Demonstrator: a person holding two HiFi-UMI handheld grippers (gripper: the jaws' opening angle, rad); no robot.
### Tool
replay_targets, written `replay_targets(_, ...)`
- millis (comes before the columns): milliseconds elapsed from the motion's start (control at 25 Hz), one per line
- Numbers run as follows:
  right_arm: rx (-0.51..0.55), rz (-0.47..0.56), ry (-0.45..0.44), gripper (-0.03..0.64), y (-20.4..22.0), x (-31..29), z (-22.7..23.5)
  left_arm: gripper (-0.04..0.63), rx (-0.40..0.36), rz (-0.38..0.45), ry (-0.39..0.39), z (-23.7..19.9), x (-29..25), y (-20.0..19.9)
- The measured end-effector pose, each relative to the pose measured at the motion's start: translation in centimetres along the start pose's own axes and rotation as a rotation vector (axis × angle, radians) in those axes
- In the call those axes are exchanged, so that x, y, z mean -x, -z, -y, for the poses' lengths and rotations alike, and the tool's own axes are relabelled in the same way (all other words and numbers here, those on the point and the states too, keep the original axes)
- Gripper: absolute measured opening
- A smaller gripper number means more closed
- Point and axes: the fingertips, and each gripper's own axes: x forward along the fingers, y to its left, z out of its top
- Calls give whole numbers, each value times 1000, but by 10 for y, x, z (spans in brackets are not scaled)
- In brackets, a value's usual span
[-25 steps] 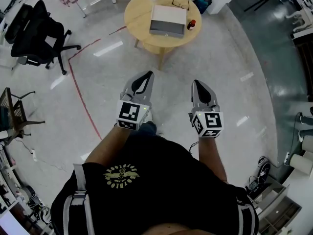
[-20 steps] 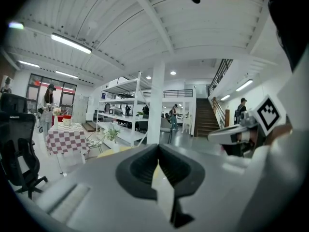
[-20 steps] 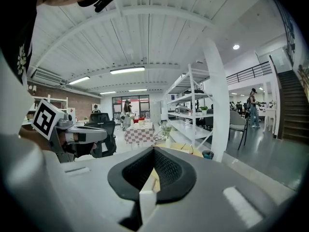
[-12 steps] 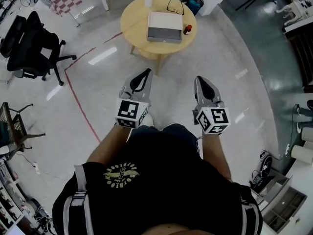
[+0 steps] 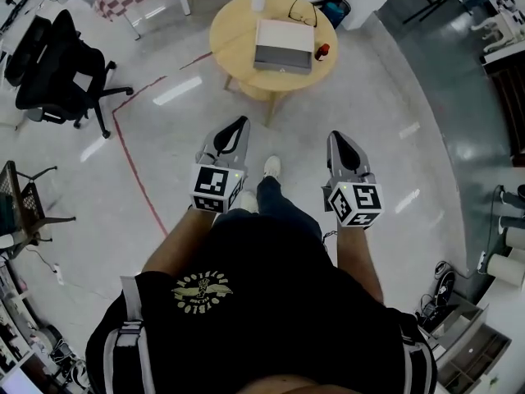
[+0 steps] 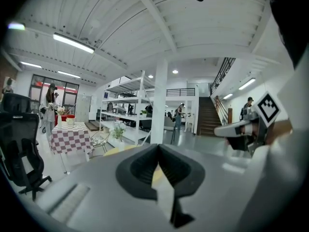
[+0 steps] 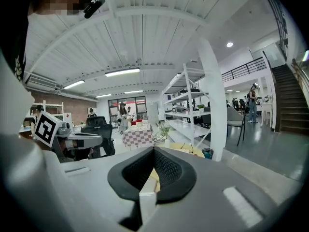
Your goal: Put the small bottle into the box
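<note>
Fingers point(image 6: 140, 167) pressed together on left gripper point(image 5: 241, 121) and right gripper point(image 5: 335, 136), empty; we judge small bottle point(image 5: 321, 52) light, stiff, tippy: pinch mid-body.

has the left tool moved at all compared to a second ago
Yes, slightly: the left tool has edged forward, closing the gap to the round yellow wooden table ahead of it in the head view.

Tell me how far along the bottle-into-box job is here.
Done: nothing; the small red bottle stands on the round table beside the box, not in it. In hand: nothing; the left hand-held gripper and right hand-held gripper are both shut and empty, short of the table. Left: reach the table, grasp the bottle, place it in the box.
</note>
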Motion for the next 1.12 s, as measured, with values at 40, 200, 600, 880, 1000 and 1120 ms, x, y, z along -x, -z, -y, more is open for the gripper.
replay_targets(40, -3, 3, -2, 8, 0, 0, -1, 0, -5, 3, -3, -1, 1, -2)
replay_targets(200, -3, 18, -2, 8, -6, -4, -5, 0, -19, 23, -10, -8, 6, -16)
replay_targets(600, 16, 21, 15, 8, -14, 3, 3, 0, -32, 46, 32, 9, -8, -29)
replay_targets(880, 20, -9, 22, 8, -6, -9, 17, 0, -15, 2, 13, 2, -20, -14)
replay_targets(1000, 18, -29, 10, 8, 0, -21, 19, 0, -12, -31, -5, -7, -26, -4)
replay_targets(1120, 6, -48, -3, 8, 6, -36, 22, 0, -1, -42, -6, -14, -38, 1)
